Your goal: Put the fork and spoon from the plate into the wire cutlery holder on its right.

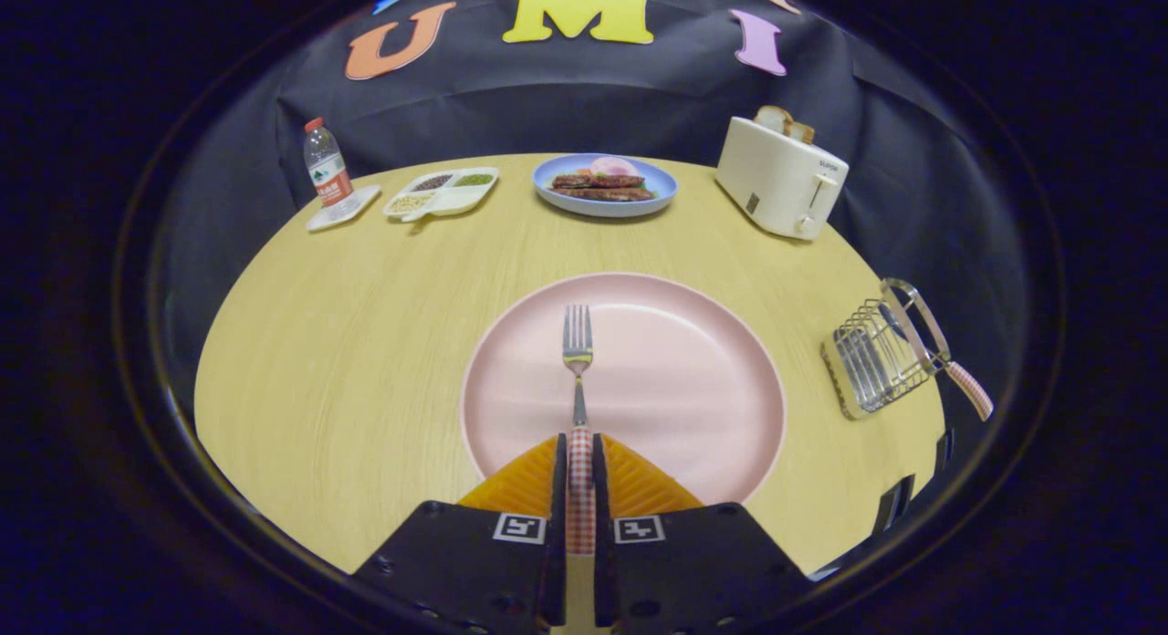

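With gripper fingers clamped on fork handle: rigid, light, slick metal; hold mid-handle, carry to holder.

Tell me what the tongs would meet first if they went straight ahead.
The tongs, shut on the fork, point over the pink plate; farther on, probably the blue plate, though depth is unclear.

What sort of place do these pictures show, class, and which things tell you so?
Probably a mock dining table in a recording booth: a pink plate, a toaster holding bread, and the tool shut on a fork.
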`<control>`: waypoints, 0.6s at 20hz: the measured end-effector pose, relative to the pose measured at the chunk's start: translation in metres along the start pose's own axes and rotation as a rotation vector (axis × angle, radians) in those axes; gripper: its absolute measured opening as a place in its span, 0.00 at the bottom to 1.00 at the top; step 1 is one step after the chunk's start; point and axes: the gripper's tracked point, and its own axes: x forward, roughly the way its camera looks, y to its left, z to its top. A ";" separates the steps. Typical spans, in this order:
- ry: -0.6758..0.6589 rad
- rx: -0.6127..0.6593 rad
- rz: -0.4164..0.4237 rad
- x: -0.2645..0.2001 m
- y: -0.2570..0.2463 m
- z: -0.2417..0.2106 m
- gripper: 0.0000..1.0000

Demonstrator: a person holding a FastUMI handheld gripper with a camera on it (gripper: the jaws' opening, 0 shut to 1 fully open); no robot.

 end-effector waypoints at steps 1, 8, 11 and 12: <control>0.004 -0.003 -0.008 -0.001 -0.002 0.001 0.11; -0.012 -0.034 0.078 -0.051 -0.027 0.034 0.06; -0.007 -0.027 0.099 -0.076 -0.047 0.055 0.06; 0.003 -0.027 0.108 -0.085 -0.055 0.060 0.06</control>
